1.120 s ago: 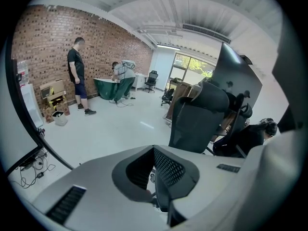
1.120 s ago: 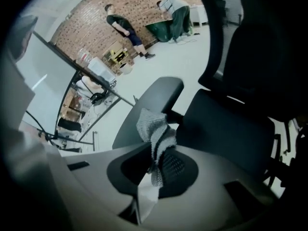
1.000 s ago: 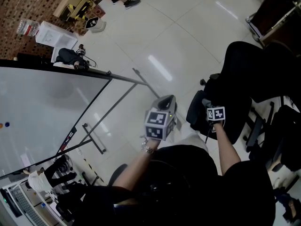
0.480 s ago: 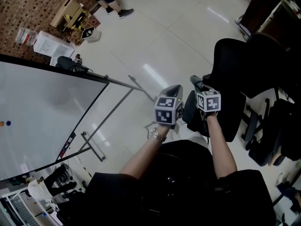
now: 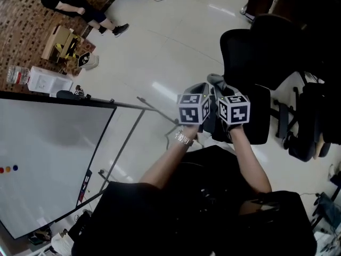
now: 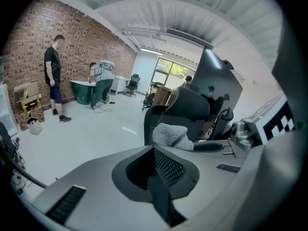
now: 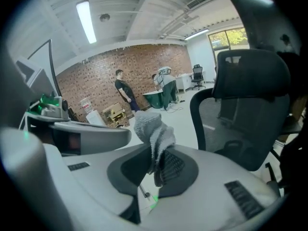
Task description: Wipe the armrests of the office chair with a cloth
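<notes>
Overhead, the left gripper (image 5: pixel 198 94) and right gripper (image 5: pixel 216 85) sit side by side in front of a black office chair (image 5: pixel 256 47), with a whiteboard (image 5: pixel 48 148) off to the left. From the left gripper view, its jaws are pressed together with nothing between them; the grey cloth (image 6: pixel 172 135) shows beyond, before the chair. From the right gripper view, its jaws are clamped on that cloth, which bunches up above them.

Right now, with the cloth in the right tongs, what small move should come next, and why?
Probably carry the right tongs forward and down to the office chair, onto its nearer armrest: they pinch the grey cloth, but it touches no part of the chair yet.
</notes>
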